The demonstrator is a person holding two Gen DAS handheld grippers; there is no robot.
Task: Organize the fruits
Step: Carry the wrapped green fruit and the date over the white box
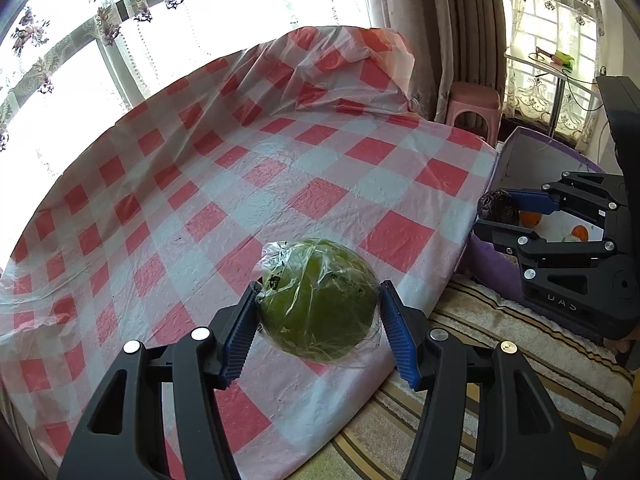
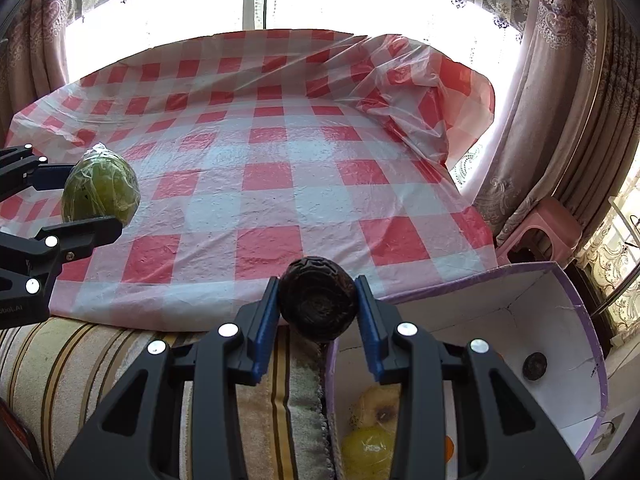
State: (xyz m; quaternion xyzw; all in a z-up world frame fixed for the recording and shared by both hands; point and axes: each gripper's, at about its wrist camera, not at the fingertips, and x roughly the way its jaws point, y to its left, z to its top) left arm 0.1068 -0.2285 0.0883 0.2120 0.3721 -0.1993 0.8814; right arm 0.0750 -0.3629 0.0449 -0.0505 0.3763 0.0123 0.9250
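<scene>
Two grips: left gripper point(image 1: 318, 308) clamps a plastic-wrapped green fruit point(image 1: 316, 300) above the checked cloth point(image 1: 240, 184); right gripper point(image 2: 317, 300) pinches a dark wrinkled fruit point(image 2: 317, 298) beside the purple-rimmed box point(image 2: 552, 320)

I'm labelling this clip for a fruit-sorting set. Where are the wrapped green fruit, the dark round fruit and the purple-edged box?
wrapped green fruit point(image 1: 318, 300): left wrist view, middle of its film-covered face.
dark round fruit point(image 2: 317, 300): right wrist view, centre of its wrinkled skin.
purple-edged box point(image 2: 552, 320): right wrist view, bare white inner wall.
</scene>
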